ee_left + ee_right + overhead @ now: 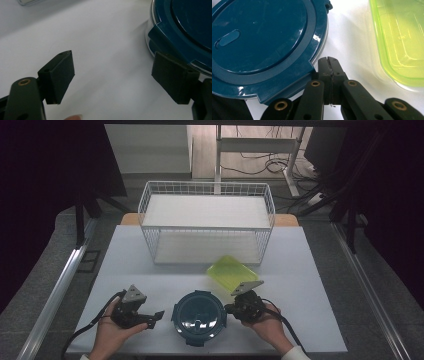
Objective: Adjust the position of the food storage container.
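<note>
A round container with a dark blue clip-on lid [199, 316] stands near the table's front edge, between my two grippers. My left gripper [155, 318] lies just left of it, open, and nothing is between its jaws. In the left gripper view the left gripper [115, 75] stands wide, its right-hand pad [172, 80] close under the blue lid's rim [180, 37]. My right gripper [228, 309] is shut at the container's right side. In the right gripper view its closed tips [329, 61] lie beside a tab of the blue lid [262, 40]; whether they touch it I cannot tell.
A yellow-green translucent rectangular container [232, 272] lies behind the right gripper, also seen as the yellow-green container [402, 42]. A white wire basket [207, 220] with two shelves stands at the back of the white table [310, 320].
</note>
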{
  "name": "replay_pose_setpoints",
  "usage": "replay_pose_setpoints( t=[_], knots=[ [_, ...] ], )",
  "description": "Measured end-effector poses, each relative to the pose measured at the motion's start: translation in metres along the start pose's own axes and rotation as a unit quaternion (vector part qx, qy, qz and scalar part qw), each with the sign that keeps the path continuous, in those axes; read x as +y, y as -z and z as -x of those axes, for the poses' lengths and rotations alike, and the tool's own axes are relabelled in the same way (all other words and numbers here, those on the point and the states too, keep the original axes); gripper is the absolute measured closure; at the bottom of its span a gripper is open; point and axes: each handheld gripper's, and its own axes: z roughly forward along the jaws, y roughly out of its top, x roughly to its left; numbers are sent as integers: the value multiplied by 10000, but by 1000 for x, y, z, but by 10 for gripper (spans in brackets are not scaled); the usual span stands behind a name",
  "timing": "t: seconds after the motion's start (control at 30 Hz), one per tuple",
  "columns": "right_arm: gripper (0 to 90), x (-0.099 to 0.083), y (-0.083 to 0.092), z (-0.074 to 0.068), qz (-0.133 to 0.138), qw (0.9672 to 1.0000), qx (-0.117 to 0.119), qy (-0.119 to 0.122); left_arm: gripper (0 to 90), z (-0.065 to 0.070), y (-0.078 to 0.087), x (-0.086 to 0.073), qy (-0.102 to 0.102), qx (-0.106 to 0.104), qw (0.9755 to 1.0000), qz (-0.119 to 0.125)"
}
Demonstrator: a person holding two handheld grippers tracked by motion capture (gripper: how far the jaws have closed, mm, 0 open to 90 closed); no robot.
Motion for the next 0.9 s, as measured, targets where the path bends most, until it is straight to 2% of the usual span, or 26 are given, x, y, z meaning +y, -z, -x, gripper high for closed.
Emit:
replay_pose_setpoints(
  t=[0.27,0.43,0.6,0.63,0.67,0.7,0.77,0.9],
  knots=[
    [891,-1,1,2,154,9999,38,-50,182,0,0,0,0,27,10000,8],
    [890,-8,23,11,517,9979,49,-379,179,0,2,-1,54,14,10000,79],
    [882,-24,36,13,729,9952,117,-640,174,1,2,0,134,-47,9998,114],
    [821,-27,37,14,764,9946,101,-694,173,1,2,0,139,-41,9998,118],
    [722,-29,38,14,796,9939,26,-769,171,1,2,0,146,-38,9998,122],
    [559,-30,38,15,827,9931,-86,-821,170,1,2,0,144,-38,9998,123],
    [453,-30,37,16,854,9917,-92,-957,168,1,2,0,152,-33,9998,126],
    [280,-28,38,15,955,9890,166,-1114,164,1,1,0,136,-32,9998,112]
  ],
)
